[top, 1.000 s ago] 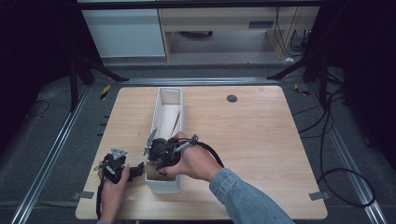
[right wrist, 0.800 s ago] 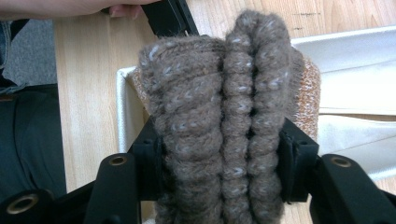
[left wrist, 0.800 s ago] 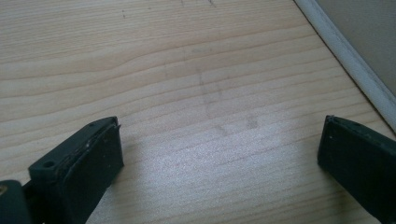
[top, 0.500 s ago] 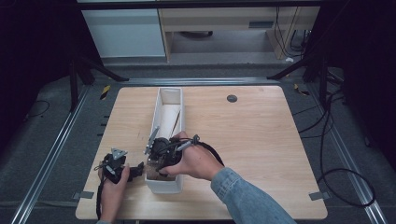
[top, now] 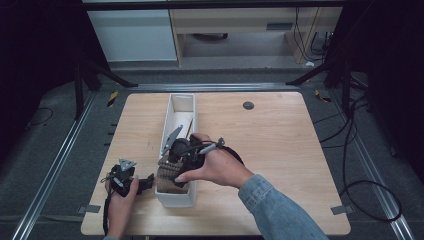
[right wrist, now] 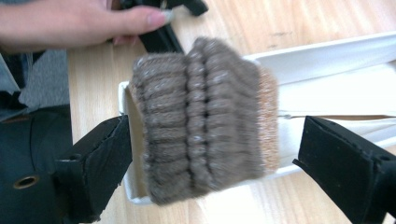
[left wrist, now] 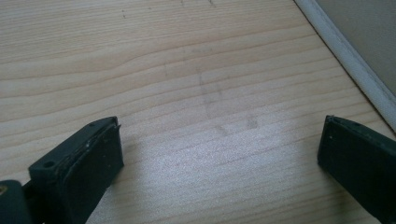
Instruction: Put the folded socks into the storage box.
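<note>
Pale wood grain runs across the table [top: 280, 150], which stands on a dark floor with metal rails at either side and light cabinets at the back. Lengthwise on the table sits a long white box [top: 175, 199], narrow, open at the top, with one end toward me. My right gripper [top: 172, 162] hangs over the near end of that box, my right hand [top: 217, 167] wrapped round its body and a denim sleeve [top: 280, 210] trailing back. In the right gripper view its jaws stand wide apart, and between them sits a brown ribbed knit [right wrist: 201, 121], folded thick, over the near end of the box [right wrist: 327, 88]; the knit is blurred and neither pad touches it, so I am not gripping it. I cannot tell whether the knit rests on the box rim or hangs free. My left gripper [top: 131, 181] is low over the table just beside the box's near left corner, held in my left hand [top: 120, 207]. In the left gripper view its jaws are spread wide over bare wood [left wrist: 201, 93], with the white wall of the box [left wrist: 345, 51] at the upper right
</note>
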`<state>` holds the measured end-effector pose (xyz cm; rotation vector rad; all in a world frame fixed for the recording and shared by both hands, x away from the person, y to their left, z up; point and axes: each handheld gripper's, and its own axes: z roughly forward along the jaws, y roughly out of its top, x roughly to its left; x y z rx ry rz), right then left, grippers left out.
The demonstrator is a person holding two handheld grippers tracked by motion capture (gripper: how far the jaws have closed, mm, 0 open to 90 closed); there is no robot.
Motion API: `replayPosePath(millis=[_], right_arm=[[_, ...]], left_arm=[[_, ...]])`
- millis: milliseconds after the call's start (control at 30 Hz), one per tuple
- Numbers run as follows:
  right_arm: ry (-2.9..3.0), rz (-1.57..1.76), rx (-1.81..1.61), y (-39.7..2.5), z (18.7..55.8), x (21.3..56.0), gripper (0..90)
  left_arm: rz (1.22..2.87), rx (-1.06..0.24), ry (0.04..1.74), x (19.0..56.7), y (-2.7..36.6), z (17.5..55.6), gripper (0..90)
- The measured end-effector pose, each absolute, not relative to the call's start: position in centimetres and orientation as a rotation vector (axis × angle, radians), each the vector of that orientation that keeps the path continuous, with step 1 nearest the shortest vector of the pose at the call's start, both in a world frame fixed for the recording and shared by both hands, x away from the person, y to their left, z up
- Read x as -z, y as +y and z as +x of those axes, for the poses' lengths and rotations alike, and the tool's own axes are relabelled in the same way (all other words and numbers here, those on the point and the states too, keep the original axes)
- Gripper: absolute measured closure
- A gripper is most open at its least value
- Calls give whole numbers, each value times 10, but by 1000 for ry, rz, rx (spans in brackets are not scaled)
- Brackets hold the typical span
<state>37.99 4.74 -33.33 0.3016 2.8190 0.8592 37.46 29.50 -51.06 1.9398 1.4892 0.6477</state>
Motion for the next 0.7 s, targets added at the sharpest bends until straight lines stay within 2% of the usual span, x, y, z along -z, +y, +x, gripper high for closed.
replayPosePath(millis=[233, 367, 433, 600, 700], right_arm=[[2770, 320, -913, 32, 390, 311, 250], [2754, 336, -923, 26, 398, 302, 413], [2755, 333, -929, 25, 401, 299, 535], [2758, 340, -945, 24, 407, 298, 740], [2765, 329, -966, 25, 410, 300, 832]], left_arm=[[1939, -648, 1490, 511, 295, 375, 0], [1936, -648, 1491, 511, 295, 375, 0], [1936, -648, 1491, 511, 295, 375, 0], [1936, -649, 1491, 511, 295, 375, 0], [1935, -649, 1491, 511, 295, 375, 0]])
